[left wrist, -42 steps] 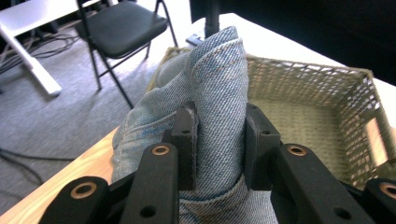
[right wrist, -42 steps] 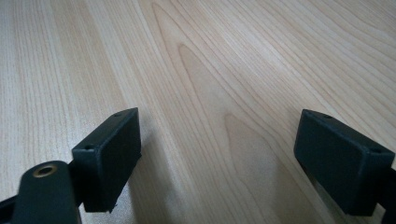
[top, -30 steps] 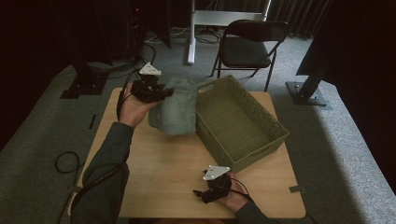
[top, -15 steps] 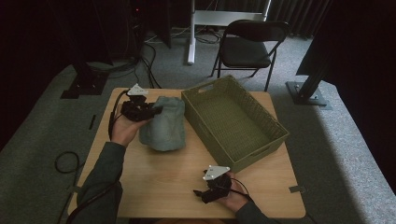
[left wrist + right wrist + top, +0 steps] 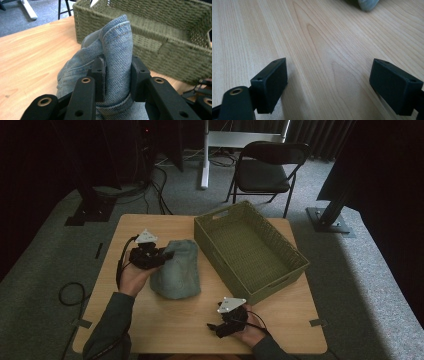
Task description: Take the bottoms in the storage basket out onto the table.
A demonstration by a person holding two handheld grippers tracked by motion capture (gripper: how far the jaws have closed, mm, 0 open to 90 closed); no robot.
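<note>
A bundle of blue denim cloth [image 5: 176, 268] lies on the wooden table [image 5: 165, 320], just left of a woven green basket [image 5: 249, 251]. My left gripper [image 5: 161, 256] is shut on a thick fold of the denim [image 5: 117, 50], its pads pressing both sides. The basket's wall [image 5: 160, 47] stands right behind the fold in the left gripper view. My right gripper [image 5: 216, 329] rests near the table's front edge, open, with bare wood between its jaws [image 5: 328, 75]. An edge of the denim [image 5: 367, 4] peeks in at the top of the right gripper view.
The basket is empty and fills the right half of the table. A black folding chair [image 5: 265, 167] stands behind the table. Cables [image 5: 70, 292] lie on the grey carpet at the left, and a dark stand base [image 5: 330, 217] sits at the right.
My left gripper has come down and toward the table's left front with the denim, which hung by the basket's corner and now rests on the wood. The right gripper has stayed put.
</note>
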